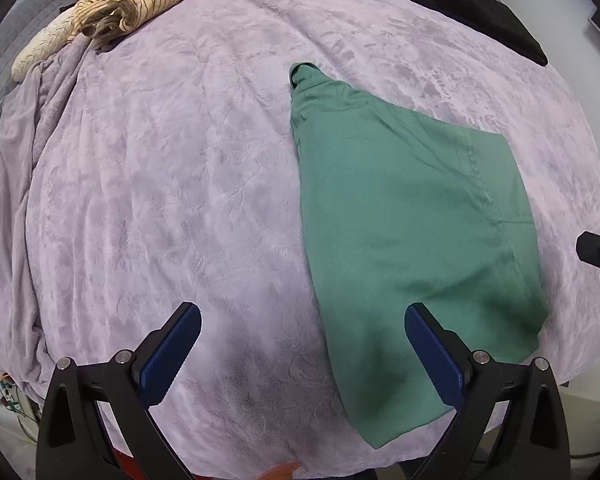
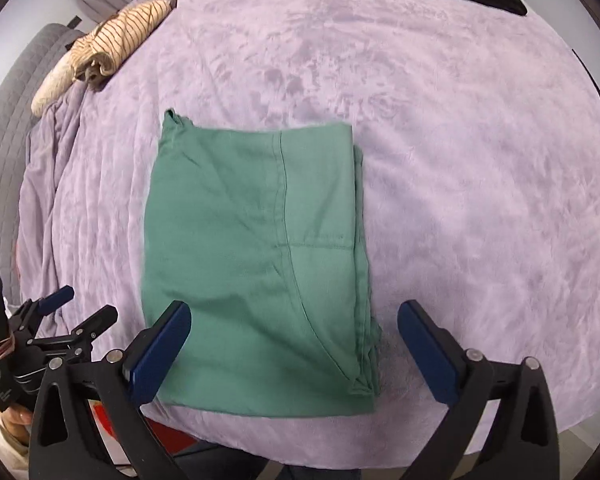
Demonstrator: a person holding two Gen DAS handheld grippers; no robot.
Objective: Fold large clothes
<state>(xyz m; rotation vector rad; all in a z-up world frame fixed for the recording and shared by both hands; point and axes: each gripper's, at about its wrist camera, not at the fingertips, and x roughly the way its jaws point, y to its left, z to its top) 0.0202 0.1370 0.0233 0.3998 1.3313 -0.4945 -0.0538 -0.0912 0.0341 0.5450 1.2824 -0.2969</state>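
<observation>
Right gripper (image 2: 294, 324): nearest the lens, jaws spread wide, blue pads bare, nothing between them; hovers over the near end of the garment.
Left gripper (image 1: 302, 326): jaws likewise wide apart and holding nothing; seen also from the right wrist view, low at the left edge (image 2: 86, 308), off the garment's left side.
Green garment (image 2: 260, 264): folded into a rough rectangle, lying flat on the bed, near edge close to the bed's front edge.
Garment detail: a stitched seam runs lengthwise down the top layer, with a short cross seam branching toward the right edge; several stacked layers show along the right edge and at the near right corner; a small bunched bit sticks out at the far left corner.
Garment vs right jaws: the left pad (image 2: 160, 354) overlaps the garment's near left corner in the view; the right pad sits over bare blanket just right of the garment. Contact cannot be told.
Garment vs left jaws: in the left wrist view the garment (image 1: 412, 240) lies right of centre; the right pad (image 1: 434, 354) overlaps its near part, the left pad sits over blanket.
Lilac blanket (image 2: 460, 200): plush, covers the bed, rumpled in folds along the left side.
Striped tan garment (image 1: 140, 4): crumpled heap at the far left, well apart from the green one.
Cream pillow (image 1: 40, 50): just beside the striped heap, at the blanket's left edge.
Black garment (image 1: 476, 12): far right corner of the bed, well apart.
Grey quilted headboard (image 2: 8, 120): beyond the left side.
</observation>
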